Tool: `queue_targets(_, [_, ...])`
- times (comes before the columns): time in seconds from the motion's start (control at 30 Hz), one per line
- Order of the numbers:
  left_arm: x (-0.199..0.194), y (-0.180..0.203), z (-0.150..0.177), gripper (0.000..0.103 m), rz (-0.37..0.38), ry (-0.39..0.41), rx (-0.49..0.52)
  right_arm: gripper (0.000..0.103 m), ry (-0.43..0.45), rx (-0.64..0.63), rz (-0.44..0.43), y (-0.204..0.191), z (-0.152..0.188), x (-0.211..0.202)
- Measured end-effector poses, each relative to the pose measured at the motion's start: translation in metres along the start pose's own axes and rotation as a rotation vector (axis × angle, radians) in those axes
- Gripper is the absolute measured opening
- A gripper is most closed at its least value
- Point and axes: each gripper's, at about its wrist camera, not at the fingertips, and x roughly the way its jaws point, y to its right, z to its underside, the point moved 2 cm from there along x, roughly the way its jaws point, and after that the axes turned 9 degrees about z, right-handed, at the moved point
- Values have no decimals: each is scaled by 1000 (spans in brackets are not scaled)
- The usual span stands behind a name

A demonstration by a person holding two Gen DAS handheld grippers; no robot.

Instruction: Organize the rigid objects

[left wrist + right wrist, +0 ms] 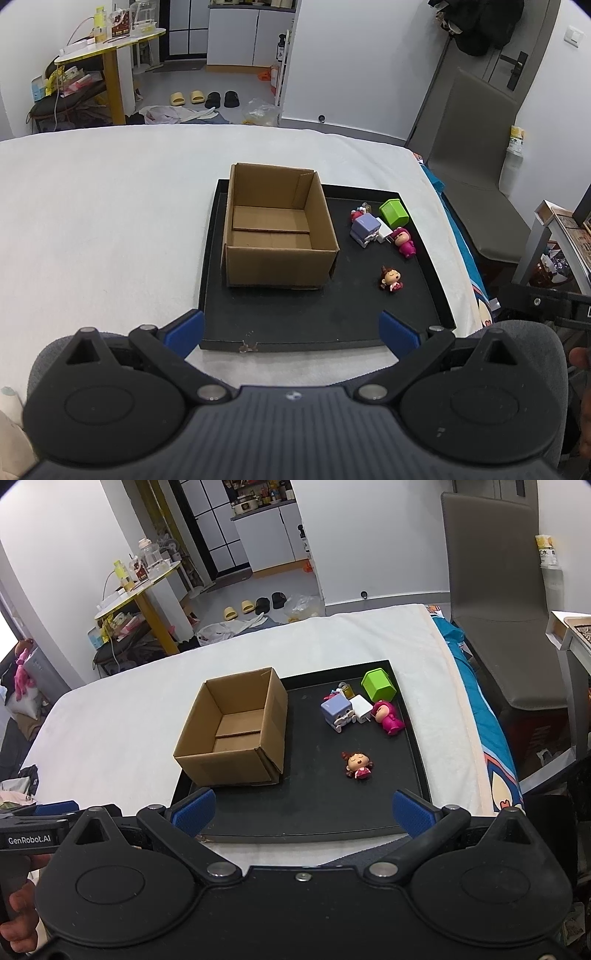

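White cloth covers the table [92, 206] in the left wrist view, where a black tray [295, 325] carries an open, empty cardboard box [280, 258] with small toys to its right: a green cube [394, 212], a purple block figure [365, 229], a pink figure [404, 242] and a brown-haired doll [390, 277] lying apart. The left gripper [291, 330] hangs spread wide, holding nothing.

From the right wrist view, the right gripper [304, 810] is likewise spread and empty over the tray's near edge [295, 836], the doll [357, 765] just ahead.

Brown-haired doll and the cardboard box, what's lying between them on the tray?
Nothing: only bare black tray separates the brown-haired doll from the cardboard box, clearest in the right wrist view.
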Motion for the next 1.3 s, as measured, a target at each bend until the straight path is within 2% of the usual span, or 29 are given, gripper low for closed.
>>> queue_targets(1.3, [3, 5, -1, 100, 2, -3, 30, 103, 16, 6, 3, 9, -1, 0])
